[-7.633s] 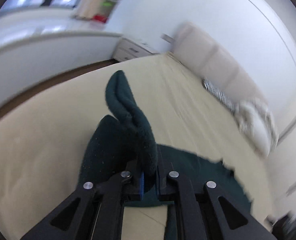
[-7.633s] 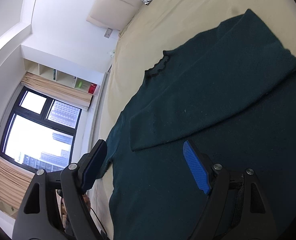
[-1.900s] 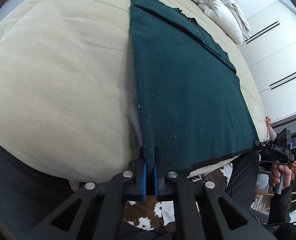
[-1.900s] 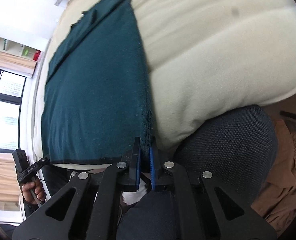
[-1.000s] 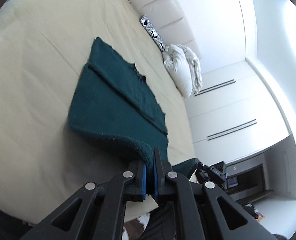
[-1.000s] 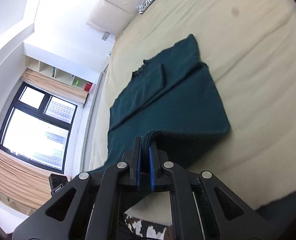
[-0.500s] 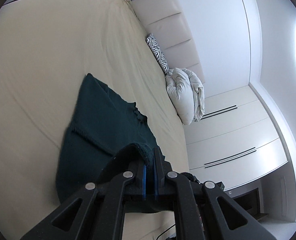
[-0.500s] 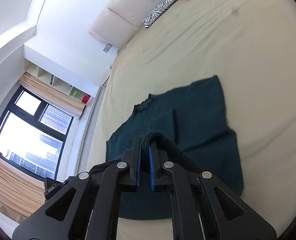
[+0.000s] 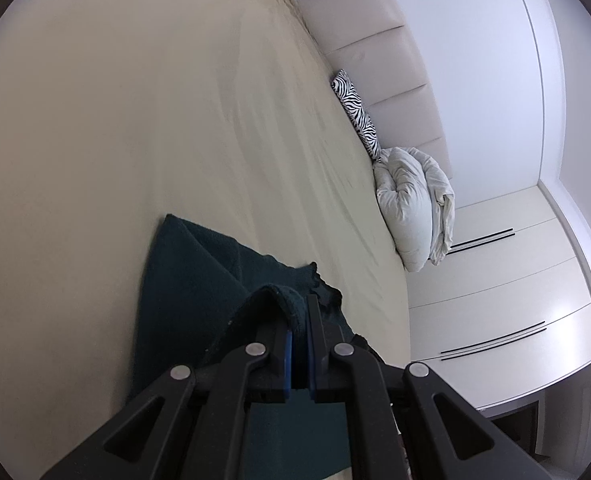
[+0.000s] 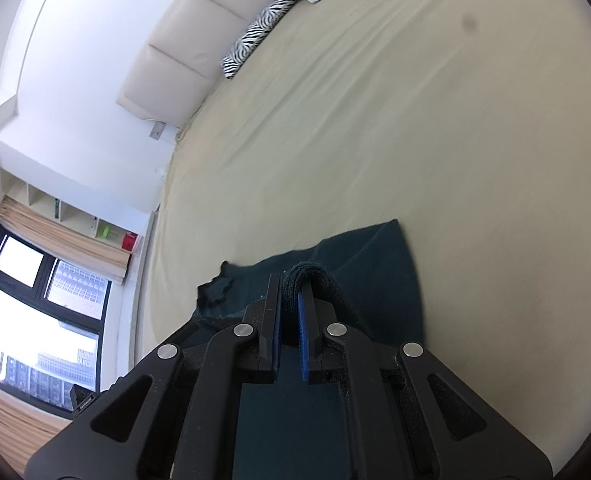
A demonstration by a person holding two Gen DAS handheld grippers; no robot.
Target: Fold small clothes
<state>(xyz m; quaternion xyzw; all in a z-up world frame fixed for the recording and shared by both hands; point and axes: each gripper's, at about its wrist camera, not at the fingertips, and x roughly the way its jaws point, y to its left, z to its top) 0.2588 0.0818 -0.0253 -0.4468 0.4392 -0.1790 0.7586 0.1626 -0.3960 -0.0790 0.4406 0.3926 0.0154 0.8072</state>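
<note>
A dark green knitted sweater (image 9: 187,280) lies on the cream bed (image 9: 135,120), its neckline end farthest from me. My left gripper (image 9: 299,308) is shut on one corner of the sweater's bottom hem, which is lifted and carried over the lower layer toward the neckline. In the right wrist view the same sweater (image 10: 379,264) shows below my right gripper (image 10: 291,284), shut on the other hem corner, the cloth bulging between the blue pads. The frilled collar (image 10: 215,292) peeks out ahead of the fingers. Most of the lower layer is hidden under the grippers.
A zebra-print cushion (image 9: 355,108) and a bundled white duvet (image 9: 411,204) lie by the padded headboard (image 9: 375,52). White wardrobe doors (image 9: 495,280) stand beyond the bed. A window (image 10: 31,312) and shelves (image 10: 75,216) are on the other side.
Both grippers have carried the hem forward over the sweater toward the collar and slightly down. Less of the lower layer shows ahead of the fingers now.
</note>
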